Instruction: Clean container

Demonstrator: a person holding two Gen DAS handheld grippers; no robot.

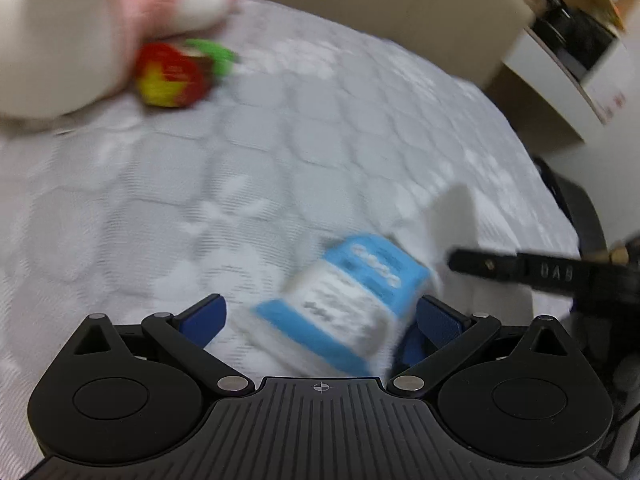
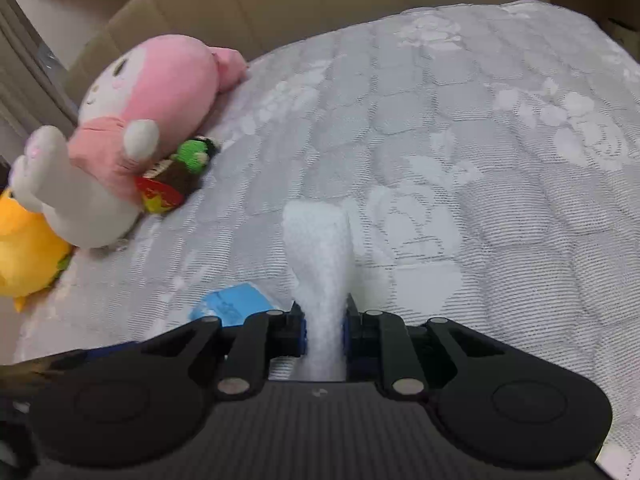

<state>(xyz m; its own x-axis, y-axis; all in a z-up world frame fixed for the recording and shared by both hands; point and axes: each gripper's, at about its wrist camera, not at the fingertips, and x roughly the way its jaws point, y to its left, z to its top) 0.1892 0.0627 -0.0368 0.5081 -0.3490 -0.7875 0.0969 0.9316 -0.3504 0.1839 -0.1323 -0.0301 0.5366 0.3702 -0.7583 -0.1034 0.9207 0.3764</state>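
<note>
Pads of the right tool (image 2: 324,330) pinch a white wipe (image 2: 320,256), which sticks out forward over the bed (image 2: 480,160). Left tool (image 1: 320,316) is spread; the blue-and-white container (image 1: 344,304) sits tilted between its fingers, against the right one and apart from the left one. Whether that finger presses it cannot be told through the blur. In the right view the container (image 2: 230,306) shows just left of the tool. Farther off lie a pink plush (image 2: 132,128), a yellow plush (image 2: 24,256) and cardboard boxes (image 2: 240,8).
</note>
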